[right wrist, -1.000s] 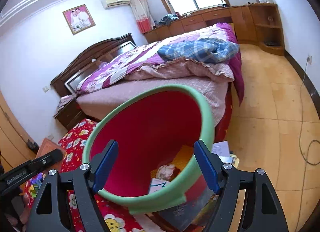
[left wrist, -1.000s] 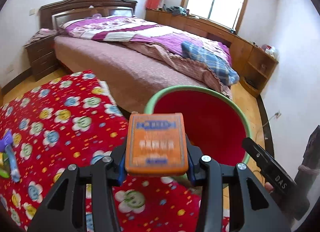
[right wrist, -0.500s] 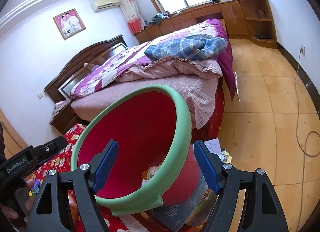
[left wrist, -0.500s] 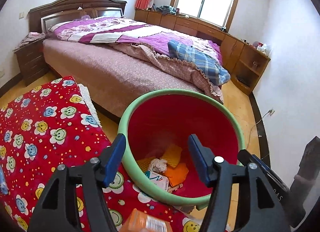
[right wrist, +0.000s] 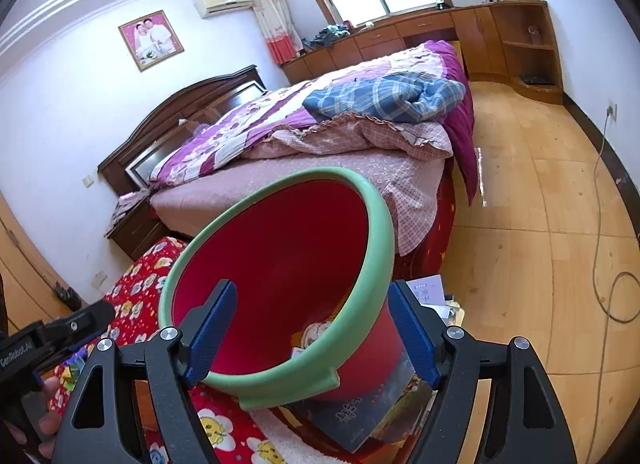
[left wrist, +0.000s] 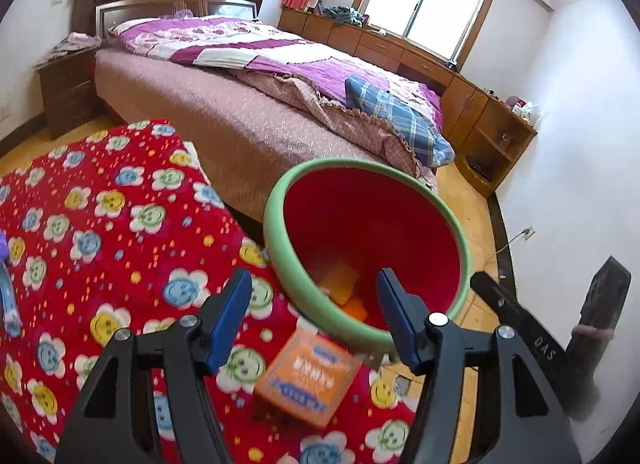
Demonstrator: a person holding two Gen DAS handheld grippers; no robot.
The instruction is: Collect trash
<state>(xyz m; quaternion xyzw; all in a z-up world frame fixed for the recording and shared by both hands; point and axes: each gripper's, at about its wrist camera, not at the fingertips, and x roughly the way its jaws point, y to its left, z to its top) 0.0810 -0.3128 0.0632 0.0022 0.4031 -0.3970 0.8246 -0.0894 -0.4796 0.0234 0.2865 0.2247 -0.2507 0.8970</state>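
Observation:
A red bin with a green rim leans toward me at the edge of a red flowered cloth. Orange scraps and crumpled paper lie inside it. An orange box lies flat on the cloth just outside the near rim. My left gripper hovers open above that box with nothing between its pads. My right gripper stands open close to the bin, whose near rim shows between the fingers; the pads do not press on it. One right finger reaches the bin's right side.
A bed with purple bedding stands behind the bin, a nightstand to its left. Books and papers lie under and beside the bin. A cable runs over the wooden floor at right. A purple-blue toy lies at the cloth's left edge.
My left gripper opened and let go of the orange box, which dropped onto the flowered cloth beside the bin. The bin's rim shifted a little in the right wrist view.

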